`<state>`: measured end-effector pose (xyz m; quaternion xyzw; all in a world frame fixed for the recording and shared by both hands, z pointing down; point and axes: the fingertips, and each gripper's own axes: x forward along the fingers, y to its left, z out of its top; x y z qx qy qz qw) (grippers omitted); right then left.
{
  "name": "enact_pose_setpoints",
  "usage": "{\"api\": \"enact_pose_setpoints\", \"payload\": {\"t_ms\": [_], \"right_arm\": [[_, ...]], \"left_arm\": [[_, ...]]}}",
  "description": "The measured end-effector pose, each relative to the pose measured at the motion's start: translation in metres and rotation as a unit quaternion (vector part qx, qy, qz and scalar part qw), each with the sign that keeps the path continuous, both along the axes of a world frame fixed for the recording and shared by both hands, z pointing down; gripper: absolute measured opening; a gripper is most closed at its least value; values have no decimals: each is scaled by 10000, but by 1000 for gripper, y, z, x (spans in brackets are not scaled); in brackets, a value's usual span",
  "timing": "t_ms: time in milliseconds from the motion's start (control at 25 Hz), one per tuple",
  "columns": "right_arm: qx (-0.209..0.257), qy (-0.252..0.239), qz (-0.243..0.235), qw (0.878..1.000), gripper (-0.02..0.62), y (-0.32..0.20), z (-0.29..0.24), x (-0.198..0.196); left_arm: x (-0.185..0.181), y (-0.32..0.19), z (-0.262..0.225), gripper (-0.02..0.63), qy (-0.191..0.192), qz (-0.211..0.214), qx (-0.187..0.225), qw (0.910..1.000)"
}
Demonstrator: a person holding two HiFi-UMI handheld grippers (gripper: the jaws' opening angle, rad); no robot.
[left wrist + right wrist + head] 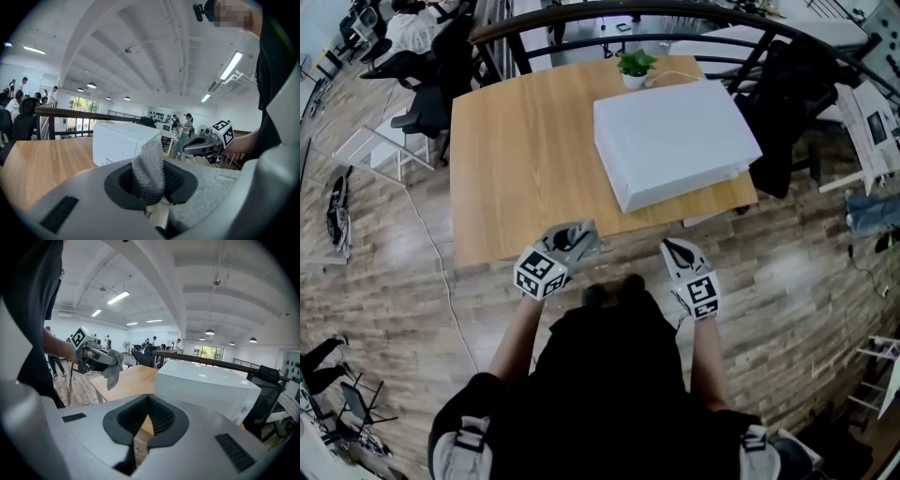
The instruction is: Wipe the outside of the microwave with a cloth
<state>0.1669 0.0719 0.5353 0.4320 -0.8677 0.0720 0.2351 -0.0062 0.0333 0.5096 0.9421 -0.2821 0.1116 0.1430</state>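
We grip the cloth (149, 171), which we judge soft, light and limp, by a bunched fold in our left gripper (579, 238) just off the tabletop's (525, 169) near edge, our right gripper (678, 251) closed on nothing, the rigid microwave (670, 141) sitting toward the tabletop's right edge.

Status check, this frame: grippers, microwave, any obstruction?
Left gripper shut on grey cloth, near table edge. Right gripper shut, empty. Microwave not yet touched. Potted plant behind it, out of the way.

The boxy white microwave (675, 141) sat on the wooden table (516, 169), while the grey cloth (149, 168) hung pinched in the left gripper (574, 241).
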Motion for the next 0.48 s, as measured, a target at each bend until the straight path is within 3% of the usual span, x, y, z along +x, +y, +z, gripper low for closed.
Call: {"api": "enact_pose_setpoints", "payload": {"t_ms": [160, 480], "right_arm": [[17, 31, -304, 9995, -2, -27, -4, 22], [0, 191, -621, 9979, -2, -71, -11, 54]], "left_arm": [[18, -21, 2, 51, -25, -318, -80, 9995], [46, -48, 9, 52, 97, -562, -91, 9983]]}}
